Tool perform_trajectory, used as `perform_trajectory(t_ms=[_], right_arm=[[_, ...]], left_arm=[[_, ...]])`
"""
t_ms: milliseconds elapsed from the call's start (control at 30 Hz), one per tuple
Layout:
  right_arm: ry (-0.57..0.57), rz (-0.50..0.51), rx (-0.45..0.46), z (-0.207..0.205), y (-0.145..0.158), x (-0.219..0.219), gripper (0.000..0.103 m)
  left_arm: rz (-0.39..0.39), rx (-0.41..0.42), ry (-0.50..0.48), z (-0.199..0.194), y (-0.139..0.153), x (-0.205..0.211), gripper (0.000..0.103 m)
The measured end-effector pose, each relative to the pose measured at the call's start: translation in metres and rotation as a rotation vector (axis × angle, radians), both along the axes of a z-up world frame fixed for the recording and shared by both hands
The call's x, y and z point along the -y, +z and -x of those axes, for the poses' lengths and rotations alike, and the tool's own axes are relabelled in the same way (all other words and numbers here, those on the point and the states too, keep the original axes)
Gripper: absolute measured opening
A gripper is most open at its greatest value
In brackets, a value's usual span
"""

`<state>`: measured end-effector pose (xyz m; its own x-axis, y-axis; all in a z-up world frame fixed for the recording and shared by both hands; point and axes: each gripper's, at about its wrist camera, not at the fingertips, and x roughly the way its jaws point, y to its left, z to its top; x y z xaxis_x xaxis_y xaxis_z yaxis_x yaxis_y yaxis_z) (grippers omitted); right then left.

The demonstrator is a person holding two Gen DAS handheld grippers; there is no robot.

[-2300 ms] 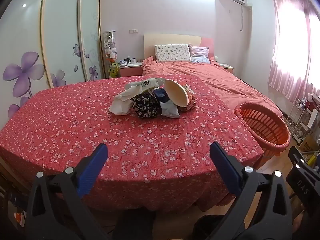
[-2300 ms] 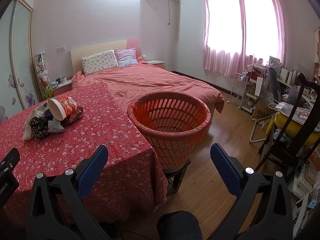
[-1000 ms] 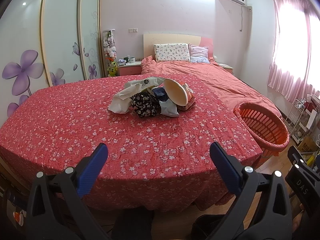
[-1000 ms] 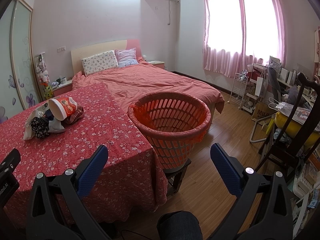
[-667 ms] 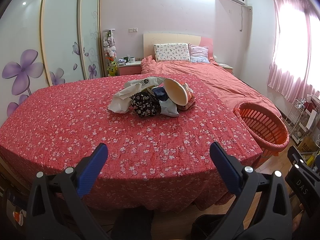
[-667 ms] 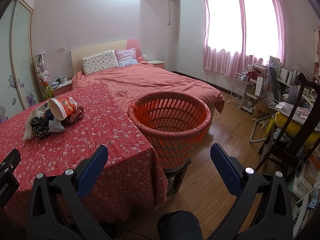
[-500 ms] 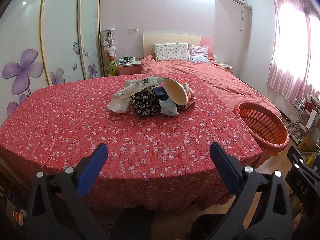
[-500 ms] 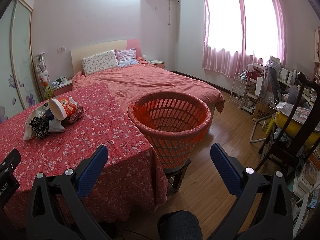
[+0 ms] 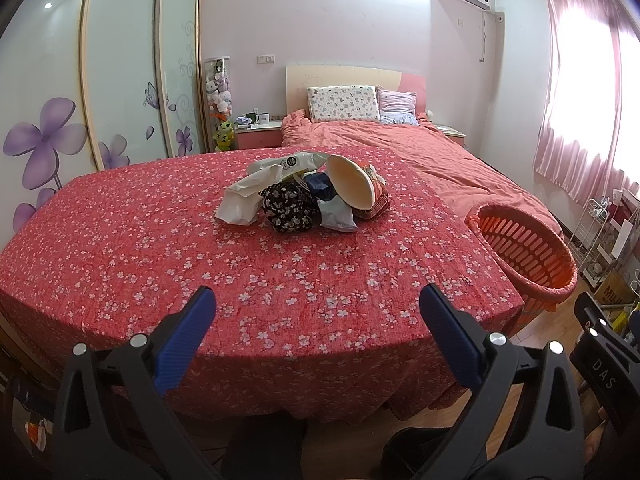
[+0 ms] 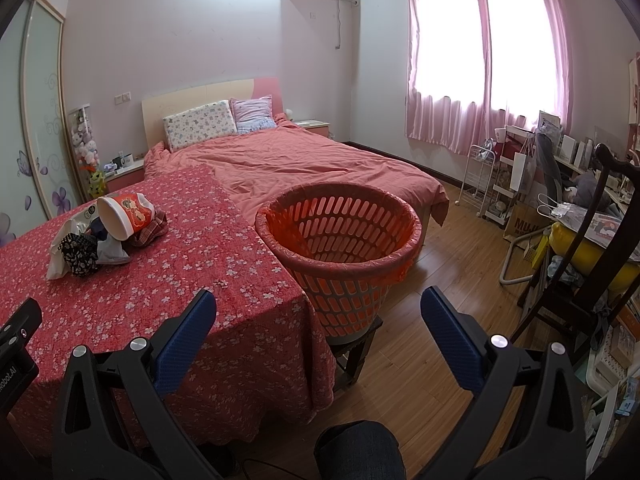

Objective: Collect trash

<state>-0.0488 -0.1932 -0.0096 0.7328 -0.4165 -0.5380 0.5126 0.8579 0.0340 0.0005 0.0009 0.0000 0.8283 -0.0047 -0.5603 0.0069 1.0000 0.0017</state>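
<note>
**Pre-grasp inspection: both claws empty, trash pile untouched**

From my station, the left claw (image 9: 316, 308) stands released, jaws wide apart, over the near edge of the table (image 9: 160, 264). The right claw (image 10: 318, 310) is likewise spread and holds nothing, facing the orange laundry basket (image 10: 340, 248), which sits on a low stool just beside the table's right edge.

The trash pile (image 9: 304, 196) lies mid-table, well apart from both claws. Its items touch and overlap: a white plastic bag (image 9: 244, 196), a black floral bundle (image 9: 288, 208), a pale crumpled wrapper (image 9: 338, 214), and an instant-noodle cup (image 9: 354, 186) tipped on its side.

I judge all items light. The bags are soft and slippery; pinch a gathered fold. The cup is thin and crushable; take it by the rim, gently.
</note>
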Motion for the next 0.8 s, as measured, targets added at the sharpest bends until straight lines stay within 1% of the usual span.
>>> perform_trajectory(t_ms=[800], right_arm=[[0.002,-0.005,-0.004,0.0014,0.0011,0.0017,0.101]], left_arm=[[0.004,-0.011,0.000,0.0004,-0.0020,0.0040,0.099]])
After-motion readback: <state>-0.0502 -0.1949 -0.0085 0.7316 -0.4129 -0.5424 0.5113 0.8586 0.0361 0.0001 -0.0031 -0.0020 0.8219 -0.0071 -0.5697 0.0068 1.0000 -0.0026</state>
